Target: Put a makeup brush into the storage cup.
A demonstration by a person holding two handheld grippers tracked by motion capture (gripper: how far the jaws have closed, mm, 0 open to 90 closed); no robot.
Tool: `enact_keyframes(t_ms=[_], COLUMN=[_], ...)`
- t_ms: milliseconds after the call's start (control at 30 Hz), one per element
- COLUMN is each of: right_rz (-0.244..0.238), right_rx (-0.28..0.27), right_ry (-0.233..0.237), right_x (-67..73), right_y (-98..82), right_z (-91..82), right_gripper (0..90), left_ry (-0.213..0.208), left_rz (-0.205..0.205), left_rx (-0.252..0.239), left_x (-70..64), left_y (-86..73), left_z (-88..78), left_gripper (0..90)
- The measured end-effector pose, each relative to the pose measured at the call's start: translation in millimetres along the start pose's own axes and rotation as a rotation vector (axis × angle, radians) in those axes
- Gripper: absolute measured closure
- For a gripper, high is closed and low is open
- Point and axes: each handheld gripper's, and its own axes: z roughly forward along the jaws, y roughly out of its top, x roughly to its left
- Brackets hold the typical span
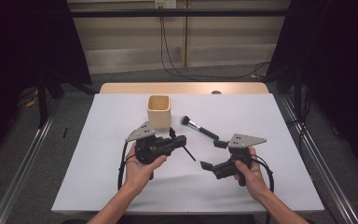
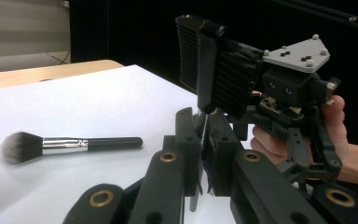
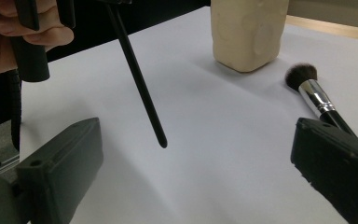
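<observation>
Thin black stick [image 1: 189, 153], prob. a slim brush handle, is clamped in the left gripper [image 1: 171, 135] near the tabletop centre; its free end slants down twd the near edge and hangs just above the sheet w/o touching, clearest in the right gripper view [image 3: 140, 84]. Largest first: tabletop [image 1: 121, 186] is covered w/ a white sheet, bare wood strip along the far edge. Cream square cup [image 1: 159, 112] stands upright btwn centre and far edge, open top up; in the right gripper view it sits just beside the brush head [image 3: 242, 32]. Left gripper, held in the person's left hand [image 1: 140, 170], lies left of centre, jaws clenched tight on the stick; in its own view the two black jaws meet w/ the thin shaft pinched btwn them. Right gripper [image 1: 213, 154], in the right hand [image 1: 251, 179], sits right of centre twd the near edge, jaws released and spread wide, nothing btwn them but bare sheet. Makeup brush [image 1: 199, 127] w/ dark bristles, silver ferrule and black handle lies flat right of the cup, bristles twd the cup, handle end close by the right gripper's upper jaw; seen lying alone in the left gripper view [image 2: 70, 144].
</observation>
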Motion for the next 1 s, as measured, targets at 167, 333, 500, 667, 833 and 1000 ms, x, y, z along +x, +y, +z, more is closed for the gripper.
enact_keyframes(t_ms=[167, 333, 500, 667, 833, 1000], right_rz=[0.004, 0.004, -0.013, -0.021, -0.004, 0.002], right_rx=[-0.031, -0.044, -0.064, -0.072, -0.091, -0.097], right_ry=[-0.048, -0.061, -0.095, -0.152, -0.185, -0.205], right_x=[-4.6, -5.6, -3.5, -5.8, -9.2, -9.3], right_y=[2.2, 1.2, 0.3, -3.6, -8.7, -13.1], right_z=[-7.4, -13.5, -16.2, -21.0, -30.7, -40.2], right_gripper=[3.1, 1.8, 1.9, 3.7, 3.5, 3.5], left_ry=[0.021, 0.035, 0.039, 0.056, 0.068, 0.079], left_rz=[-0.013, -0.015, -0.005, -0.005, -0.003, -0.001], left_rx=[0.017, 0.028, 0.046, 0.088, 0.117, 0.136], left_x=[2.6, 4.7, 6.4, 9.8, 12.1, 14.4], left_y=[0.3, 3.2, 8.6, 9.7, 9.7, 11.0], left_z=[-4.6, -9.9, -16.2, -23.4, -28.1, -31.7], left_gripper=[85.5, 85.5, 85.5, 85.5, 85.5, 85.5])
